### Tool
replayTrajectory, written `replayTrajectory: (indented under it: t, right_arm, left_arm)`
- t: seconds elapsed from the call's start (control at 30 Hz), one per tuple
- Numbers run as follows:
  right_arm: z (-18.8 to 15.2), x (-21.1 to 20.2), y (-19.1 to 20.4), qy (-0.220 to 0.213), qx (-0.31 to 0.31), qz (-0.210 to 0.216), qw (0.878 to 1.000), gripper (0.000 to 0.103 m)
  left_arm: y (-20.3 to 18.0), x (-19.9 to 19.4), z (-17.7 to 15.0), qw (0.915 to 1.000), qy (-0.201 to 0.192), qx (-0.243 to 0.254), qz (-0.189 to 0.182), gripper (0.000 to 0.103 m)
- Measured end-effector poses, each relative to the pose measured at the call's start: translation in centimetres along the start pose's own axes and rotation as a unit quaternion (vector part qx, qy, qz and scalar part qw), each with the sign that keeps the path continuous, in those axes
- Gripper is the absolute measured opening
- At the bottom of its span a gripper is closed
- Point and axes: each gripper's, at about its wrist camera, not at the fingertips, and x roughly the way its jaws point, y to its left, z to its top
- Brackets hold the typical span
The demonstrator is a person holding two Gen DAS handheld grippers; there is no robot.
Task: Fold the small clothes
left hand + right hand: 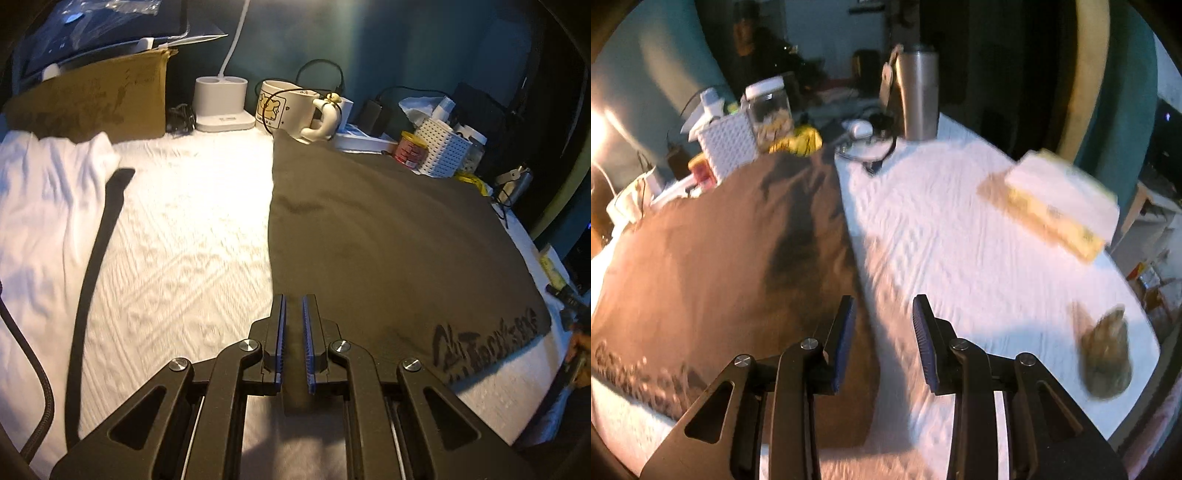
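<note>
A dark grey garment [388, 236] with lettering near its front edge lies flat on the white textured cover [184, 229]. My left gripper [293, 299] hovers over the garment's left edge with its jaws a narrow gap apart and nothing between them. In the right wrist view the same garment [713, 258] lies to the left. My right gripper [884, 306] is open and empty over the garment's right edge. A white garment [44, 206] lies at the far left, with a dark strap [99, 236] beside it.
A cardboard box [92, 99], white lamp base [221, 99], mug [284, 105], white basket [443, 147] and red tin [410, 149] line the back. A steel tumbler [918, 92], jar [770, 107], flat box [1060, 199] and a brownish lump [1108, 354] stand to the right.
</note>
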Motion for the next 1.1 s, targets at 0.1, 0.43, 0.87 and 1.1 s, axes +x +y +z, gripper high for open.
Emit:
replayTrajectory:
  t: [0.1,0.43,0.87,1.1]
  right_arm:
    - [-1.3,0.0,-0.3,0.011,0.007,0.003,1.0,0.035]
    - [-2.7,-1.1,-0.4,0.012,0.011,0.006,1.0,0.035]
    - [-4.3,-1.5,0.0,0.006,0.018,0.034,0.999,0.035]
    - [-4.8,-1.7,-0.1,-0.014,0.039,0.053,0.998,0.035]
  left_arm:
    - [-0.1,-0.3,-0.8,1.0,0.007,0.002,0.004,0.009]
    - [-0.1,-1.5,-2.7,0.9996,0.006,-0.01,-0.026,0.029]
    - [-0.4,-0.7,-3.6,0.9996,0.017,0.002,-0.021,0.034]
    - [-0.9,-0.4,-3.4,0.9999,0.014,0.0,-0.007,0.032]
